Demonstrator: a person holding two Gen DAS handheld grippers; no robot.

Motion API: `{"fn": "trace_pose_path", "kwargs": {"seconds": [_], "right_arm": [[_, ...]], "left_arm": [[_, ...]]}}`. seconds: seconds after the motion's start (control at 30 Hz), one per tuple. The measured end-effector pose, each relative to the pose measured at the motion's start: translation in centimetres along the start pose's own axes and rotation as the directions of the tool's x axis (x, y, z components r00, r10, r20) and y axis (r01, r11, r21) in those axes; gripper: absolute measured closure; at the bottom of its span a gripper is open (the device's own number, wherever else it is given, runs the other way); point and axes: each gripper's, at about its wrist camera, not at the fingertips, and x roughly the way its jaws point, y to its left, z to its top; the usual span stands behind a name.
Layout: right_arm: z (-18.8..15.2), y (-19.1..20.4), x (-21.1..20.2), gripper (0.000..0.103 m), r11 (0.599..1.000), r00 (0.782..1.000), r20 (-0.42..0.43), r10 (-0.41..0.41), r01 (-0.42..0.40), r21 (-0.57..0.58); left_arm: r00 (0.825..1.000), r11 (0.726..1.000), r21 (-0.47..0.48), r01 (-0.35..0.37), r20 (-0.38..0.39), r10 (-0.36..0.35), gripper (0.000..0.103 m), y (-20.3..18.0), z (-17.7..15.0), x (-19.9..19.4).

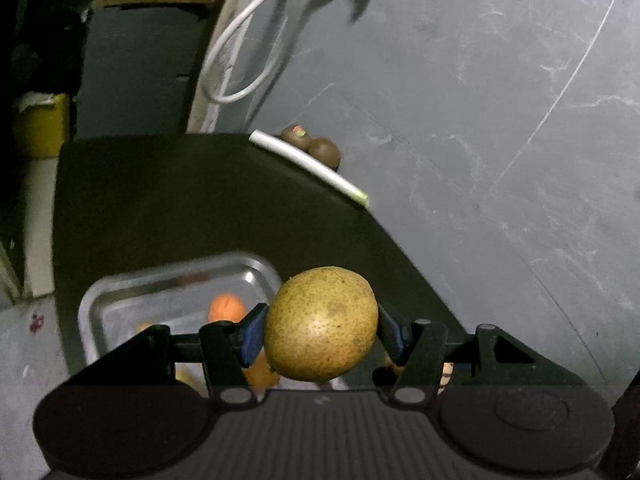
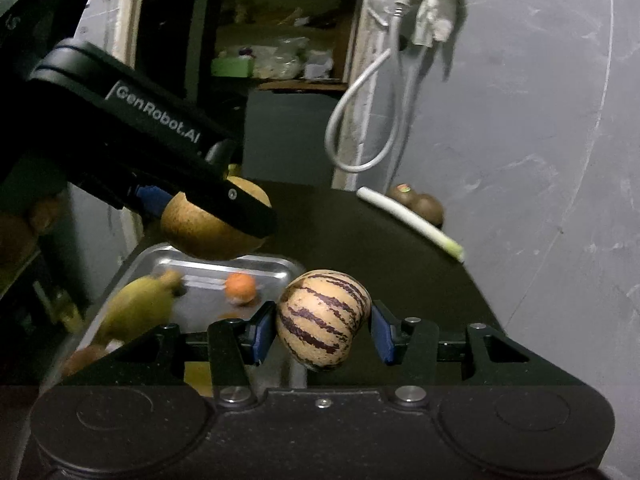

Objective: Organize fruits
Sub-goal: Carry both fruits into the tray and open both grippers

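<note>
Domestic utility or storage corner, dim. Scuffed grey wall [image 1: 480, 80] at 2 o'clock, looped white cable [image 2: 360, 120] at 12, cluttered shelf [image 2: 276, 60] through doorway at 11, dark table [image 1: 180, 208] centre.

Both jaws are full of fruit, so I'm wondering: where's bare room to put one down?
The dark tabletop lies bare between the metal tray and the white stalk. The tray's far half is open; its near part is crowded around the orange fruit.

Bare dark tabletop [image 1: 180, 200] ahead, leek stalk [image 1: 308, 166] and kiwis [image 1: 312, 144] along far edge, left gripper [image 2: 216, 216] over tray [image 2: 276, 266].
</note>
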Motion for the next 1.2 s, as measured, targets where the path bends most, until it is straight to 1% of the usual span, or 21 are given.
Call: {"fn": "trace_pose_path", "kwargs": {"seconds": [0.13, 0.2, 0.33, 0.5, 0.6, 0.93, 1.2], "right_arm": [[-1.1, 1.7, -1.9, 0.052, 0.998, 0.999, -0.014, 0.044, -0.045, -0.039], [-1.7, 2.6, -2.7, 0.052, 0.996, 0.997, -0.021, 0.069, -0.070, -0.058], [-2.6, 4.1, -4.0, 0.052, 0.989, 0.993, -0.036, 0.116, -0.119, -0.084], [-3.6, 5.6, -5.0, 0.052, 0.979, 0.985, -0.059, 0.165, -0.171, -0.110], [-4.1, 6.3, -5.3, 0.052, 0.972, 0.978, -0.081, 0.190, -0.199, -0.124], [-5.2, 7.1, -4.8, 0.051, 0.964, 0.968, -0.138, 0.211, -0.230, -0.133], [-5.8, 7.8, -3.8, 0.051, 0.955, 0.956, -0.188, 0.227, -0.256, -0.149]], "left_arm": [[1.000, 0.999, -0.017, -0.028, -0.011, 0.028, 0.041, 1.2, -1.9, -1.0], [0.999, 0.999, -0.003, -0.049, -0.017, 0.049, 0.041, 1.5, -2.6, -1.1], [0.997, 0.998, -0.012, -0.061, -0.046, 0.060, 0.041, 2.4, -4.0, -1.2], [0.995, 0.997, -0.031, -0.077, -0.065, 0.074, 0.041, 3.3, -5.2, -0.9], [0.993, 0.995, -0.021, -0.095, -0.076, 0.093, 0.041, 3.4, -5.7, -0.7], [0.989, 0.993, 0.010, -0.120, -0.091, 0.120, 0.041, 3.0, -6.3, -0.4], [0.987, 0.990, 0.040, -0.138, -0.079, 0.141, 0.041, 2.7, -6.6, -0.2]]}}
